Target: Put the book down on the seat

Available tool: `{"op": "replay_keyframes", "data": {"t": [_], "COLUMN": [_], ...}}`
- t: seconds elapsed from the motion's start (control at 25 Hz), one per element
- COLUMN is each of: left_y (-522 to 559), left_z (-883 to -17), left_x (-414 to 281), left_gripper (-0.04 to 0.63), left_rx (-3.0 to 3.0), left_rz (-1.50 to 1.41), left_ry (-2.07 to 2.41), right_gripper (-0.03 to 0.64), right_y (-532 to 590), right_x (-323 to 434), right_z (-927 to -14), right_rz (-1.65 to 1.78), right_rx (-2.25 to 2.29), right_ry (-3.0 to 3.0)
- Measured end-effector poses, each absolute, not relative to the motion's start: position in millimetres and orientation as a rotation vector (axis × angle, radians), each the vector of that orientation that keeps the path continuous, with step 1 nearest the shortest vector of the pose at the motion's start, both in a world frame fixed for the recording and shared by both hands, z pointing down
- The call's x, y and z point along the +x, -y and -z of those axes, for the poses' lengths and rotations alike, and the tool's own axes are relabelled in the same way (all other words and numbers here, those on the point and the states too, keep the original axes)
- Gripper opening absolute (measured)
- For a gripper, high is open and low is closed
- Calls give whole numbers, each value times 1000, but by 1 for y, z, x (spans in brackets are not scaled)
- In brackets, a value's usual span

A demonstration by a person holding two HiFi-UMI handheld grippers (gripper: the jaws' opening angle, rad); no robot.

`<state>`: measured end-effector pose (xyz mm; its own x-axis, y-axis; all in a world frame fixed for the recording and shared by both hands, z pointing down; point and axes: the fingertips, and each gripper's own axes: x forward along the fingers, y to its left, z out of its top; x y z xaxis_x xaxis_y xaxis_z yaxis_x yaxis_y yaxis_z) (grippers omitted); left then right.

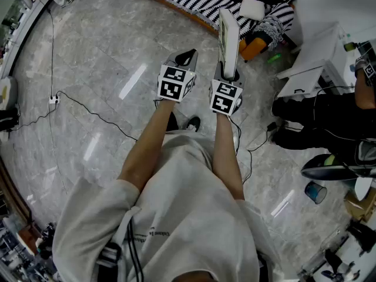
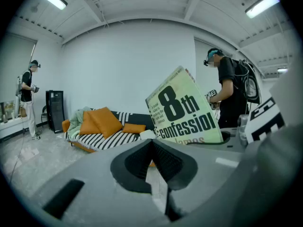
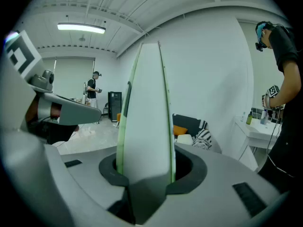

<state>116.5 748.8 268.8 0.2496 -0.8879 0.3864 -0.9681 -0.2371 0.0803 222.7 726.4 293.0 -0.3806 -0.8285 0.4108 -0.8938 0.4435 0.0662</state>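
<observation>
Clamping one book (image 1: 228, 37), right gripper (image 1: 226, 75) sits beside closed left gripper (image 1: 187, 57).

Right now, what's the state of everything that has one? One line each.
Book: closed, upright, held in the air, not yet put down.
Right gripper: fingers clamped on the book's lower edge.
Left gripper: fingers together, nothing between them.
Sofa: striped cover on, orange cushions lying on it, no book.
</observation>
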Motion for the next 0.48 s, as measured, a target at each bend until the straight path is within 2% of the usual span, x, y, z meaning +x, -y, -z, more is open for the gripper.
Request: {"op": "replay_keyframes", "data": {"t": [0.48], "left_y": [-755], "left_z": [-276], "left_x": [107], "left_gripper": [8], "left_rx": [2188], "left_rz": [-397], "left_ry": [1726], "right_gripper": [156], "right_y": [-730], "right_x": [245], "right_z": [-305], "right_rz": [-325], "right_rx": [1565], "right_ry": [2259]}}
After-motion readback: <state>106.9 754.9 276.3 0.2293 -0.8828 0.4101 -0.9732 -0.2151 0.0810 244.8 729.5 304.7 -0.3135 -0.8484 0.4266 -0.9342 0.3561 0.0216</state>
